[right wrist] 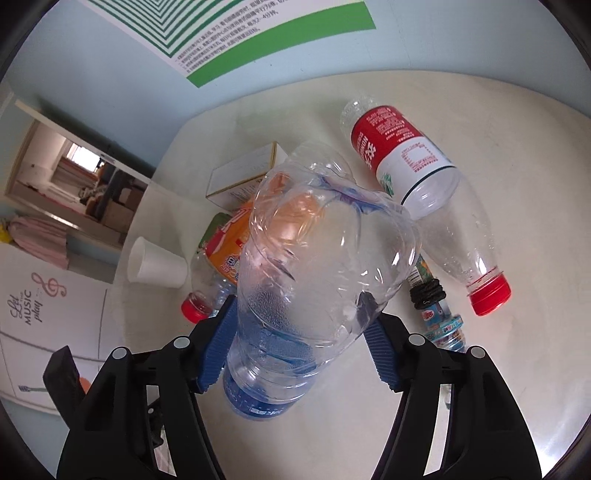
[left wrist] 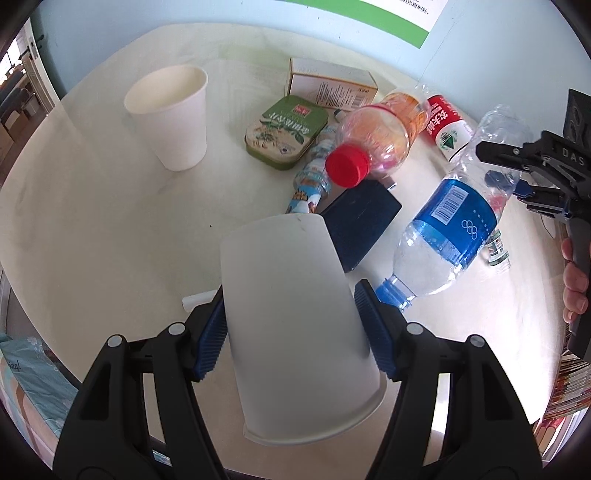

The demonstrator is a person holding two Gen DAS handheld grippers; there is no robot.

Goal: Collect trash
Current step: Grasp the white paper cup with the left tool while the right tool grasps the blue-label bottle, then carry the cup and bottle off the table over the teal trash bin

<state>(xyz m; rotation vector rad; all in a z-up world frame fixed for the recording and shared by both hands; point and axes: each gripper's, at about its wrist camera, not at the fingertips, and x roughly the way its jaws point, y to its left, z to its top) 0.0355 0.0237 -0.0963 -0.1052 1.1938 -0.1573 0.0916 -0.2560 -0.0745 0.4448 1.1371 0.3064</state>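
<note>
Trash in both my tools above a pale round tabletop (left wrist: 74, 229): my left gripper (left wrist: 295, 332) clamps its blue ribbed pads on an upside-down white paper cup (left wrist: 295, 325), and my right gripper (right wrist: 299, 332) pinches a crumpled clear plastic water bottle with a blue label (right wrist: 314, 266) near its base, its blue neck hanging down toward the table.

I judge the bottle the likelier loss. Its thin wall is already dented where the pads bite, and a harder squeeze could make it buckle and pop out, while a looser one could let the slick plastic slide free. The cup tapers, so a slack grip may let it slip downward; too firm a one would crush it. Both loads hang over the pile, and a swing could send the bottles rolling off the edge.

Still on the table, in the left wrist view: a second white paper cup (left wrist: 170, 118) standing at 10 o'clock, a green rectangular tin (left wrist: 286, 131) printed with Chinese characters at 12, a cream cardboard box (left wrist: 332, 86) with fine print and a barcode behind it, an orange-labelled clear bottle with a red cap (left wrist: 376, 140), a red-and-white-labelled clear bottle (left wrist: 447, 129) at 1 o'clock and a dark blue flat case (left wrist: 360, 221).

Legible: Olympic rings and a barcode on the blue label; "DAS" moulded on my right tool; "Let the MUSIC play" on a white panel (right wrist: 37, 306) at 9 o'clock in the right wrist view. A green-striped wall poster (right wrist: 258, 29) carries Chinese text too small to read.
</note>
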